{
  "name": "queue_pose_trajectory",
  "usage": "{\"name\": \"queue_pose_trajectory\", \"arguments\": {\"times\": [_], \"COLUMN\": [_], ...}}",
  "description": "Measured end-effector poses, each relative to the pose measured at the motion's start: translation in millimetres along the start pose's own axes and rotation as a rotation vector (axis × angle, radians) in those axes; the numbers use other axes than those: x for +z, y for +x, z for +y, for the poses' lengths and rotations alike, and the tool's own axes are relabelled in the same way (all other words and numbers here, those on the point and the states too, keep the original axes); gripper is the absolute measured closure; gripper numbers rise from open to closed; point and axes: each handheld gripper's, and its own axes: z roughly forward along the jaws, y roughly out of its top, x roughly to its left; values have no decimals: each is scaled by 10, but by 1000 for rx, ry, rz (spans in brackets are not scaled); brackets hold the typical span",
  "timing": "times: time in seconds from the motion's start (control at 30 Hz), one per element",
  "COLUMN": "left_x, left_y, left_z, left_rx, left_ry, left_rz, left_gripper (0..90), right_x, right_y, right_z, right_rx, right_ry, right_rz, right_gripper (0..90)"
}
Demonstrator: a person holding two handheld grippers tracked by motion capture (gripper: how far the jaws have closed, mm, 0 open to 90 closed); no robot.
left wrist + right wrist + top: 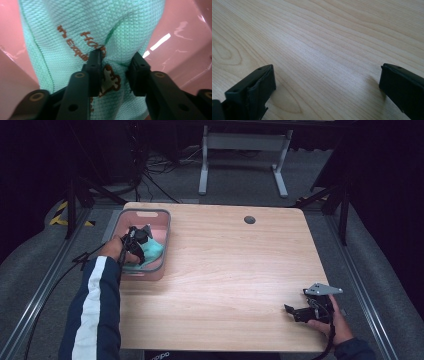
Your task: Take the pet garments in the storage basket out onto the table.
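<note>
Waffle-weave cloth (75,30), mint green, matt, brown stitched lettering. Pink bin (162,227): glossy smooth plastic, bright reflections. Table (240,265): pale wood grain, smooth satin finish. Left gripper (115,72) black matt plastic.

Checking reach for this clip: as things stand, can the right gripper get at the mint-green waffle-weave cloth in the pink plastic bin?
Probably not without a long move. The right gripper sits open at the near right table edge, while the mint-green waffle-weave cloth lies in the pink plastic bin far left, already pinched by the left gripper.
</note>
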Motion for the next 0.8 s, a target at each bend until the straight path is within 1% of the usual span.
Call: {"name": "queue_pose_trajectory", "arguments": {"times": [0.03, 0.07, 0.13, 0.17, 0.2, 0.27, 0.3, 0.33, 0.37, 0.4, 0.43, 0.5, 0.53, 0.6, 0.7, 0.73, 0.77, 0.8], "left_x": [0, -11, -28, -45, -61, -100, -113, -135, -151, -175, -188, -250, -268, -301, -337, -359, -375, -397], "left_y": [0, -10, -15, -17, -24, -24, -39, -33, -40, -41, -49, -53, -56, -60, -48, -38, -39, -36], "left_z": [0, -1, -6, -12, -20, -31, -39, -45, -53, -60, -69, -99, -114, -148, -200, -231, -257, -278], "left_rx": [0, 6, -6, -5, -15, -10, -24, -4, -19, -11, -21, -31, -30, -40, -53, -66, -74, -67], "left_ry": [0, -7, -27, -46, -67, -89, -98, -105, -117, -128, -148, -198, -213, -239, -284, -312, -339, -359], "left_rz": [0, 20, 42, 56, 58, 68, 61, 74, 68, 79, 76, 72, 64, 80, 86, 80, 61, 63], "left_gripper": [706, 706, 751, 762, 777, 784, 785, 786, 787, 788, 788, 789, 789, 789, 789, 789, 790, 789], "right_x": [0, -1, -1, -1, -1, -1, -1, -1, -1, -2, -1, -2, -3, -3, -3, -3, -3, -4], "right_y": [0, 0, 0, -1, 0, 0, 0, -1, 0, 1, -1, -1, 2, 1, 1, 1, 2, 2], "right_z": [0, -1, -1, -1, -1, -1, -1, -1, -1, -1, -2, -2, -2, -2, -2, -2, -3, -3], "right_rx": [0, -2, -1, -4, -1, -2, -2, -5, -3, -1, -5, -5, -1, -1, -1, -1, -1, -1], "right_ry": [0, -1, -1, 0, -1, -1, -1, 0, -1, -1, 0, 0, -2, -1, -1, -1, -1, -2], "right_rz": [0, 1, 1, 0, 1, 1, 1, 0, 0, 1, 0, 0, 1, 1, 1, 1, 0, 0], "right_gripper": [11, 12, 13, 13, 12, 12, 13, 13, 13, 13, 13, 14, 14, 14, 14, 14, 14, 14]}}
